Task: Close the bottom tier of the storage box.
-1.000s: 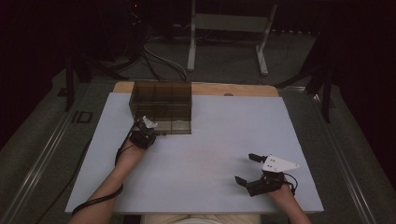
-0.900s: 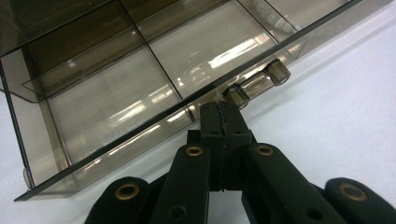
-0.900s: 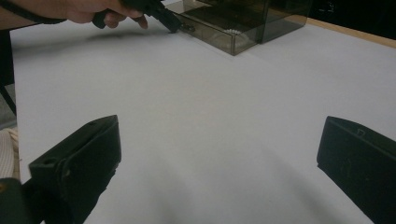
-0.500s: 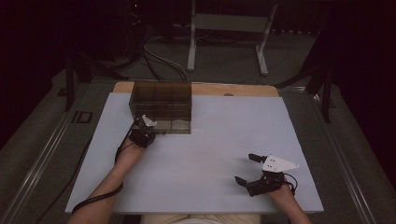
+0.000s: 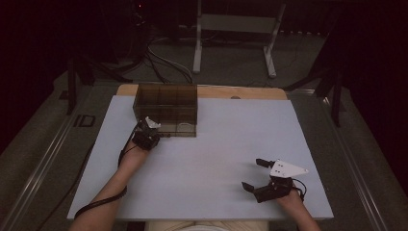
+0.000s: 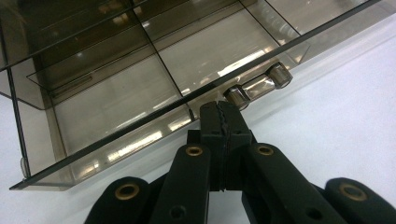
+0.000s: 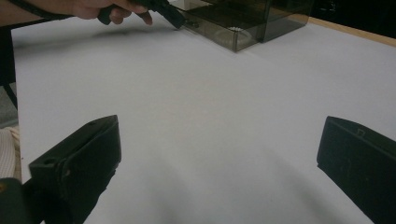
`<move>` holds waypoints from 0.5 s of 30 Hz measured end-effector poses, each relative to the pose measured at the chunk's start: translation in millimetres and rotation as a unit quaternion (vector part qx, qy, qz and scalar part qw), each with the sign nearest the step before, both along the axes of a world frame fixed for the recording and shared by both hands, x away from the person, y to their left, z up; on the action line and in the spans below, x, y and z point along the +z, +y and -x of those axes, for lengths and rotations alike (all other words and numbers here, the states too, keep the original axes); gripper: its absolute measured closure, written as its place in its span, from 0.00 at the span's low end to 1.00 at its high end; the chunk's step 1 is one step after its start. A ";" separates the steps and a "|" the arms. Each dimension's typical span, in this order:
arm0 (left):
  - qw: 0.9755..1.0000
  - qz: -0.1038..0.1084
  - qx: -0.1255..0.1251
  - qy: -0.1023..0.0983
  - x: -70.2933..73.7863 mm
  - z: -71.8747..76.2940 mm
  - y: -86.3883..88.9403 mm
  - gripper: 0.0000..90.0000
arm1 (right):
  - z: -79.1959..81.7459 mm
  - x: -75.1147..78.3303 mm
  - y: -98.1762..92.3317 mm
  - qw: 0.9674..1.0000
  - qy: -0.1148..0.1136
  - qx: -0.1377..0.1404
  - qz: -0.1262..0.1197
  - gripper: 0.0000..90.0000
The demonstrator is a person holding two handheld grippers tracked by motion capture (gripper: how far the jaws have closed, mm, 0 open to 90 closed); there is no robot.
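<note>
Left gripper view reveals pressed-together fingers (image 6: pixel 223 122) beside drawer handle (image 6: pixel 258 85).

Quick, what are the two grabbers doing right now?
Left gripper: shut, empty, tips by the smoky clear plastic drawer box's handle.
Right gripper: open, empty.

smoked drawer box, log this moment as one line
left gripper: shut, at drawer handle | right gripper: open, empty | smoked drawer box: far left on table

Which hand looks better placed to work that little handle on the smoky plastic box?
The left. The left gripper, jaws shut, sits right at the box's handle, while the right gripper rests open, far off on the table.
</note>
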State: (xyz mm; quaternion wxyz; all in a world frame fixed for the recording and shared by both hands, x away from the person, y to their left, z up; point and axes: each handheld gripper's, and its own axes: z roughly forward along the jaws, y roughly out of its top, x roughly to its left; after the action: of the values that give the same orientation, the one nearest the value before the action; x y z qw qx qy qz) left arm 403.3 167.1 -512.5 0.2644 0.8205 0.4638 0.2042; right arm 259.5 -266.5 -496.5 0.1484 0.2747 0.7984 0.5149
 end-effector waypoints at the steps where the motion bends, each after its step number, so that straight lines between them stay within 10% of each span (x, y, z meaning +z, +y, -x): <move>1: 1.000 0.000 0.000 0.000 0.0 -0.3 0.1 1.00 | 0.0 0.0 0.2 1.000 0.000 0.000 0.000 0.00; 15: 1.000 -0.006 0.000 0.000 -0.3 -4.3 0.7 1.00 | -0.2 -0.2 0.2 1.000 0.000 0.000 0.000 0.00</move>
State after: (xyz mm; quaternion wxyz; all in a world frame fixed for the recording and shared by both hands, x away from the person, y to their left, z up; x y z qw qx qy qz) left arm 407.6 167.8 -512.8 0.2599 0.8220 0.4627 0.2068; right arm 259.7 -266.3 -496.6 0.1485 0.2747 0.7984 0.5148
